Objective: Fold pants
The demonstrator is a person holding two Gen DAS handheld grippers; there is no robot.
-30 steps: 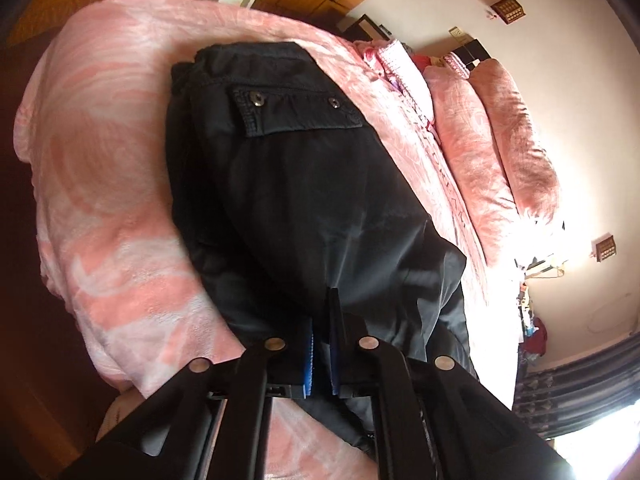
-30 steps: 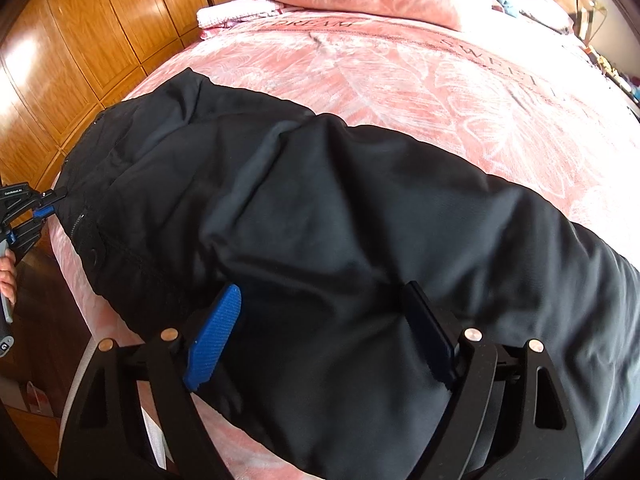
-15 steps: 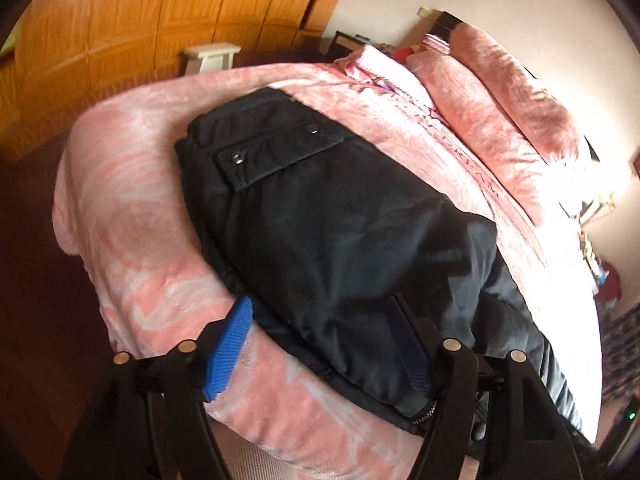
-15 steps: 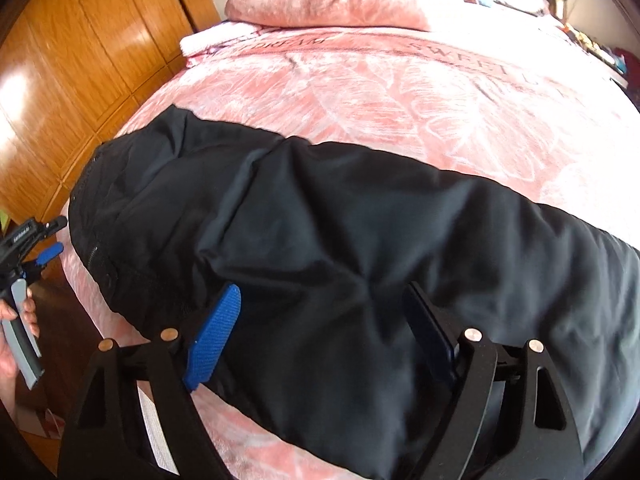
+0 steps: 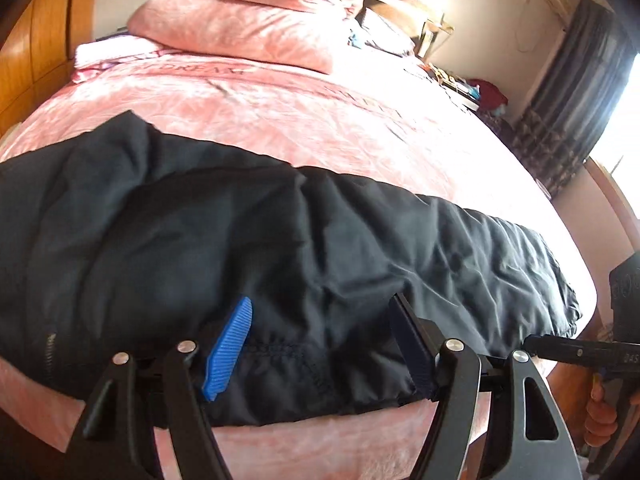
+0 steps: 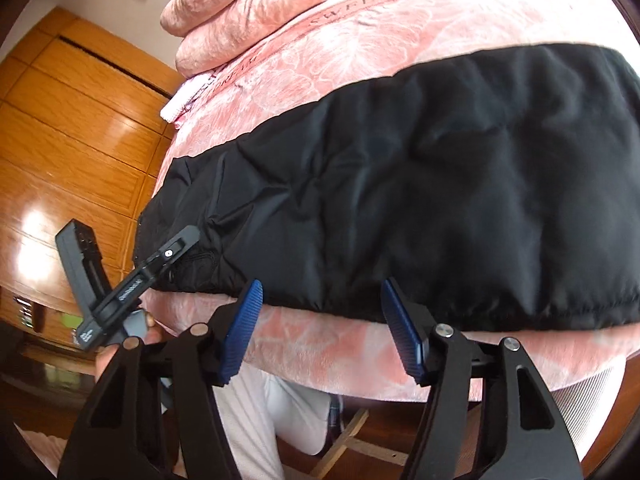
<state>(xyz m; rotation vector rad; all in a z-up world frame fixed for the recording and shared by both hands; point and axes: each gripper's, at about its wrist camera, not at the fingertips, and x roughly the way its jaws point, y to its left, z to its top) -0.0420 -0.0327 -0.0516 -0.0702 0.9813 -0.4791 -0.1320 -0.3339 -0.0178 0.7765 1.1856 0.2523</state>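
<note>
Black pants (image 5: 280, 248) lie folded lengthwise along the near edge of a pink bed; they also show in the right wrist view (image 6: 420, 184). My left gripper (image 5: 320, 340) is open, its jaws over the pants near the crotch seam at the near edge. My right gripper (image 6: 320, 320) is open and empty, just off the near edge of the pants, over the bedspread's side. The left gripper also shows in the right wrist view (image 6: 160, 260) at the waist end. The right gripper's body shows in the left wrist view (image 5: 580, 352) by the leg end.
The pink bedspread (image 5: 300, 120) covers the bed. Pink pillows (image 5: 248, 28) are stacked at the head. A wooden wardrobe (image 6: 72, 128) stands left of the bed. A curtain and a bright window (image 5: 580, 100) are at the right. The person's legs (image 6: 280, 412) are below the bed's edge.
My left gripper let go of the pants, opened and swung round to face across the bed. My right gripper stayed open and moved back off the pants to the bed's near edge.
</note>
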